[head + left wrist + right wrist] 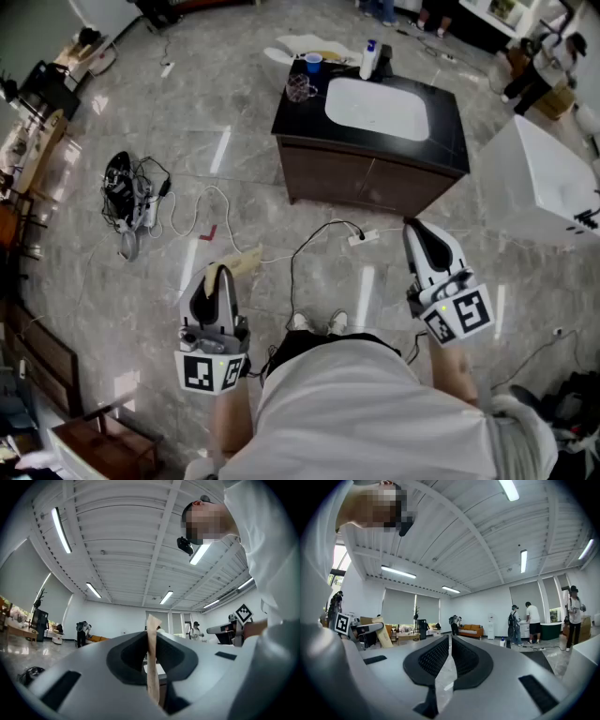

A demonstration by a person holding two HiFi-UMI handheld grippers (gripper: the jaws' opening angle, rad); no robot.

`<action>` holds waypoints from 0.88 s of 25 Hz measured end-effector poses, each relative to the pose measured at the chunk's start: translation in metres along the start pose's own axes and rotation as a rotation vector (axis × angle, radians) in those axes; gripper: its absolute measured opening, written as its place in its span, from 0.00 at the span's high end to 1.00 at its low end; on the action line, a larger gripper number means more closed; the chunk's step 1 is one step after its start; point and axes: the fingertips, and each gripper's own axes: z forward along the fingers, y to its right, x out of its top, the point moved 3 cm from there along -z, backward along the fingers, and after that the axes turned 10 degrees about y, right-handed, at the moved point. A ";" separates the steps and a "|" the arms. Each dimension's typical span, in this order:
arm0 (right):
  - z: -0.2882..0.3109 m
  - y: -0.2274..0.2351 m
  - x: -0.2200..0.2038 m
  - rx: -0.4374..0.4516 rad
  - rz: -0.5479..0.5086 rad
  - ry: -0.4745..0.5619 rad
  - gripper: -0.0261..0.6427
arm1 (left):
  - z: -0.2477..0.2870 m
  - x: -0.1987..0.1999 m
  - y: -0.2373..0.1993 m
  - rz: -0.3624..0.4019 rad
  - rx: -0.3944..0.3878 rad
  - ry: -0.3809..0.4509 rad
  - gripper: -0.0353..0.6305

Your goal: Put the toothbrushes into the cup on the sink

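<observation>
One tan strip (153, 658) gripped, open floor (244, 159) before sink (377, 108)

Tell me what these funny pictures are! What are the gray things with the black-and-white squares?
A person stands holding two grabbing tools; the squares belong to the tools. One picture looks down from a camera on their head. The other two come from cameras riding on each tool, looking along its jaws. The left gripper pinches a thin tan strip; I can't tell what it is. The right gripper is closed and empty. Ahead is a dark cabinet with a white sink, a blue cup, a clear glass and a white bottle on top.
</observation>
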 end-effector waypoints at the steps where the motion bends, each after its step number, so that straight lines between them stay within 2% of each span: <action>1: 0.002 -0.002 0.000 0.004 -0.002 0.000 0.89 | 0.000 0.000 -0.001 0.000 0.000 0.001 0.88; 22: 0.024 -0.030 -0.008 0.002 0.003 0.000 0.89 | -0.003 -0.010 -0.031 -0.043 -0.021 -0.007 0.89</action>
